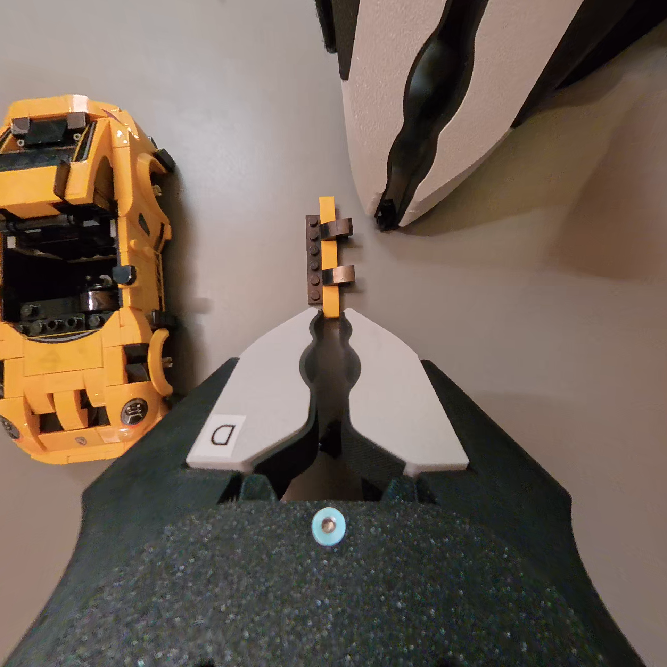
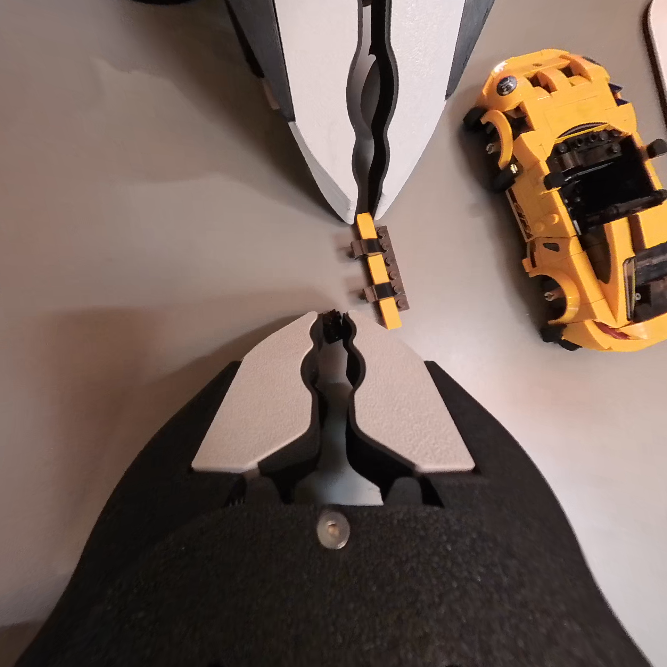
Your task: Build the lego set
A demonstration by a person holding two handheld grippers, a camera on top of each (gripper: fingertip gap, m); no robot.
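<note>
1. I am pinching one end of a small brick assembly (image 1: 330, 258) with my left gripper (image 1: 331, 313); its tips are pressed onto the assembly's orange strip (image 1: 329, 252), and the rest is reaching out ahead of the tips, over the grey table (image 1: 234, 108).
2. The assembly is a dark studded plate (image 1: 313, 258) with the orange strip running along it and two dark curved clips (image 1: 337, 229) crossing the strip and sticking out to one side.
3. I am gripping a tiny black piece (image 2: 332, 326) between the tips of my right gripper (image 2: 334, 317), which are closed tight on it.
4. That black piece is sitting just beside the free end of the assembly, near it but apart from it in the right wrist view.
5. The half-built yellow car (image 2: 584, 202), its roof open and dark interior showing, is lying on the table off to the side, well apart from both grippers.
6. A pale rounded edge (image 2: 657, 47) is peeking in at the table's corner; I cannot tell what it is.
</note>
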